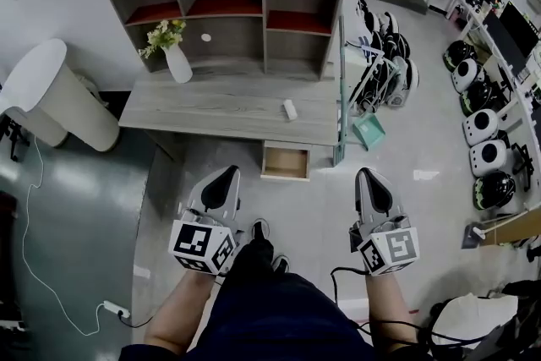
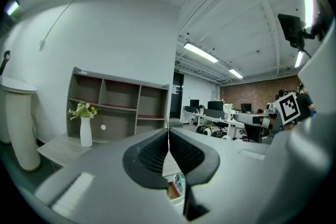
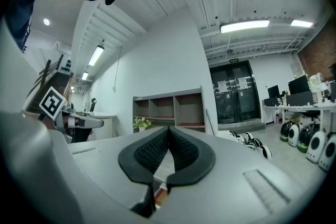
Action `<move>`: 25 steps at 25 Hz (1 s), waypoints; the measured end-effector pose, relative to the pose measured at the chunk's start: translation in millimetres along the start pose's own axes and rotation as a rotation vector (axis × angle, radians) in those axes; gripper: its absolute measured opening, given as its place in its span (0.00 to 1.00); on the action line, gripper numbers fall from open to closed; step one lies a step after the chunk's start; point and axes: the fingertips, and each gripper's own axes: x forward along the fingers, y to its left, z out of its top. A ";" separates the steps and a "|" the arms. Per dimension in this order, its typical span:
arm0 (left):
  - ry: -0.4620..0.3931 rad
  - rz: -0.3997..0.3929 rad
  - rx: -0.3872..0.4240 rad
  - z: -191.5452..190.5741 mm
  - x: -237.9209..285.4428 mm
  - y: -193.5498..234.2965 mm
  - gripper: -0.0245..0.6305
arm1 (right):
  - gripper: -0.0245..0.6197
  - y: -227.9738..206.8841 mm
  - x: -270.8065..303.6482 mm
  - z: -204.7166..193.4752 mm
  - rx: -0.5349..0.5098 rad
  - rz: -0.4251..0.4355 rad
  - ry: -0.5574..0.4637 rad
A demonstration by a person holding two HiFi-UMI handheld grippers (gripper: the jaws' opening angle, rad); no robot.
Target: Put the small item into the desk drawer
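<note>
While the drawer (image 1: 285,163) already stands pulled open, the small item (image 1: 290,109) is seen lying untouched on the desk (image 1: 211,107). The left gripper (image 1: 225,176) and right gripper (image 1: 369,177) are held well short of it, jaws pressed together on nothing; pick-up and placing are judged outstanding.

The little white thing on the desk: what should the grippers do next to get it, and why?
Probably walk closer and reach the right gripper toward the small white item, opening its jaws on the way. It and the left gripper are shut, empty and well short of the desk, and the drawer already stands open.
</note>
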 end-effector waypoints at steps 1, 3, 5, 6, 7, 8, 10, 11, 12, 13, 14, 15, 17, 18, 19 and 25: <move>0.002 -0.005 0.001 0.2 5.3 -1.6 0.05 | 0.05 -2.9 1.0 -1.2 0.003 -0.002 0.003; 0.009 -0.020 0.002 -1.3 17.3 -5.8 0.05 | 0.05 -9.2 2.2 -5.7 0.006 -0.010 0.016; 0.018 -0.036 0.000 -3.9 31.1 -10.0 0.05 | 0.05 -17.9 3.2 -9.1 0.007 -0.024 0.028; 0.022 -0.044 -0.001 -5.1 38.5 -11.9 0.05 | 0.05 -23.4 3.9 -9.7 0.007 -0.033 0.031; 0.027 -0.052 -0.003 -6.4 46.1 -13.8 0.05 | 0.05 -29.6 4.7 -9.9 0.006 -0.043 0.033; 0.031 -0.061 -0.004 -7.7 53.8 -15.9 0.05 | 0.05 -36.4 5.2 -9.9 0.005 -0.055 0.034; 0.035 -0.079 -0.012 -10.1 69.7 -20.0 0.05 | 0.05 -52.3 6.3 -9.4 0.000 -0.080 0.035; 0.037 -0.087 -0.018 -10.8 78.1 -21.2 0.05 | 0.05 -60.8 7.9 -9.3 -0.001 -0.094 0.035; 0.038 -0.095 -0.025 -11.3 86.4 -21.3 0.05 | 0.05 -68.7 10.8 -9.9 0.000 -0.107 0.037; 0.040 -0.100 -0.031 -11.8 94.4 -19.9 0.05 | 0.05 -75.5 15.0 -11.3 0.002 -0.119 0.041; 0.044 -0.103 -0.034 -12.9 102.3 -17.2 0.05 | 0.05 -80.7 20.6 -13.5 0.005 -0.127 0.046; 0.050 -0.105 -0.036 -14.7 110.1 -13.3 0.05 | 0.05 -84.2 27.3 -16.1 0.008 -0.132 0.052; 0.065 -0.107 -0.042 -18.8 127.1 -2.7 0.05 | 0.05 -88.8 43.3 -20.5 0.011 -0.134 0.060; 0.070 -0.108 -0.048 -20.0 136.5 3.2 0.05 | 0.05 -90.6 52.4 -21.4 0.012 -0.134 0.064; 0.074 -0.109 -0.054 -20.4 146.3 8.9 0.05 | 0.05 -92.3 61.8 -21.0 0.011 -0.135 0.068; 0.090 -0.139 -0.075 -19.0 200.8 27.6 0.05 | 0.05 -112.2 106.1 -16.1 -0.001 -0.161 0.096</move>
